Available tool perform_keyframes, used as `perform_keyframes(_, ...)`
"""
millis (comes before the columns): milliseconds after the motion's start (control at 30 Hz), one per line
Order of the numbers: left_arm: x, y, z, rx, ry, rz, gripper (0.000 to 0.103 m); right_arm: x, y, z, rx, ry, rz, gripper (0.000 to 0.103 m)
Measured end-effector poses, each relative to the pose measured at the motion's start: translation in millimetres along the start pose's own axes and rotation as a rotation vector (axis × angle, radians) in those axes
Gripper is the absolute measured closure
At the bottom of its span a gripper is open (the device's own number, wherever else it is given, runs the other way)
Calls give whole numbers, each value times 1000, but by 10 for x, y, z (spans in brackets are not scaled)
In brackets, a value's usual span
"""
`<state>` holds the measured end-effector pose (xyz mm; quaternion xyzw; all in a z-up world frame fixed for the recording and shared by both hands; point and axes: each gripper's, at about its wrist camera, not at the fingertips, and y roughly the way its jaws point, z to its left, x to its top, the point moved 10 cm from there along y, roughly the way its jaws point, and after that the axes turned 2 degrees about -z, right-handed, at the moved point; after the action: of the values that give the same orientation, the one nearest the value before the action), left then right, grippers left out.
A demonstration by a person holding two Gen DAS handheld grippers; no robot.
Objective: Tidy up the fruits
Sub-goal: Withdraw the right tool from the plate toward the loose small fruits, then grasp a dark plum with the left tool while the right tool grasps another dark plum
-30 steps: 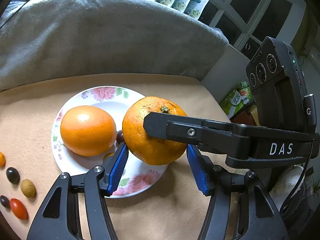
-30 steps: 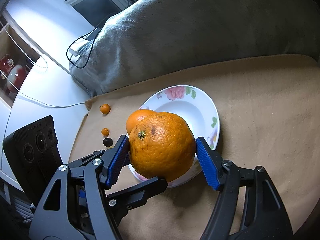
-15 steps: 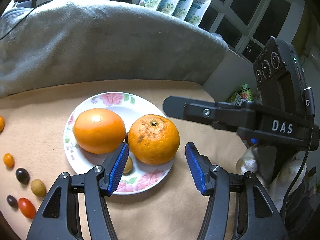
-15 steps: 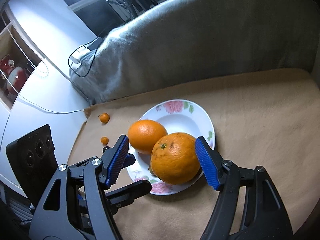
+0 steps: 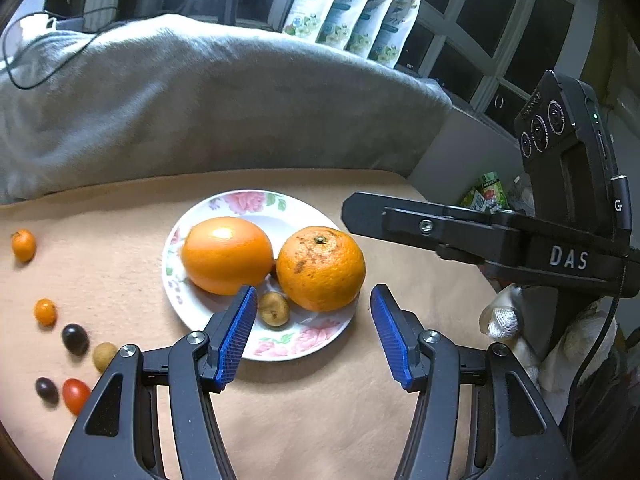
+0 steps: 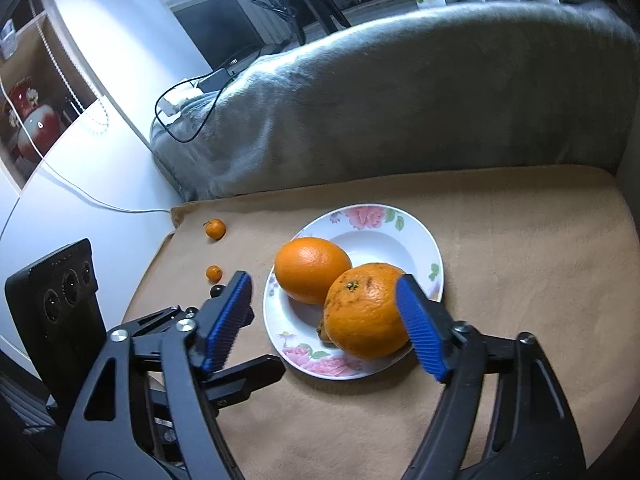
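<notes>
A white floral plate (image 5: 248,204) (image 6: 420,240) sits on the tan cloth and holds a smooth orange (image 5: 226,254) (image 6: 312,269), a rougher orange with a stem (image 5: 321,267) (image 6: 366,314) and a small brown fruit (image 5: 273,308). My left gripper (image 5: 312,332) is open and empty, just short of the plate's near rim. My right gripper (image 6: 326,320) is open and empty, pulled back above the rough orange. Several small fruits lie on the cloth to the left: two small orange ones (image 5: 23,245) (image 5: 45,312), dark ones (image 5: 75,338), a brown one (image 5: 104,356), a red one (image 5: 75,395).
A grey blanket-covered cushion (image 5: 200,108) (image 6: 400,100) rises behind the cloth. The right gripper's body and camera (image 5: 560,200) stand to the right in the left wrist view. The cloth's edge (image 6: 176,216) drops off at the left; cables (image 6: 188,120) lie on the cushion.
My right gripper set the rough orange on the plate beside the smooth one, let it go and drew back. Both grippers have moved away from the plate.
</notes>
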<state>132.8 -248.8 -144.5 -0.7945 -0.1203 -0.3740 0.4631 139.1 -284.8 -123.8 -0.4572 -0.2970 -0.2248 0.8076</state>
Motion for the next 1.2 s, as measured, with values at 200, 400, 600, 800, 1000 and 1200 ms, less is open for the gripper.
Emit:
perform_keyframes(200,-10,-144,103,29,2,-26,43,5,2,124,-9,-38,-8,17)
perform_keyframes(400,-21,-244,244,73,0,-41,33,-28,36,229,-14,-66,-11,13)
perform_keyframes(600,-97,-411,517,135,-7,-50,30,-43,58,309,-14,-83,-18,13)
perform_keyframes(800,-187,-605,876,205,-39,-60,30,-68,91,447,7,-112,-17,13)
perform_keyframes(1000,-247,-835,1240,275,-65,-80,30,-149,125,672,12,-196,-27,13)
perform_keyframes(1200,-321,-1022,1628,347,-104,-82,30,-316,214,984,41,-301,-24,13)
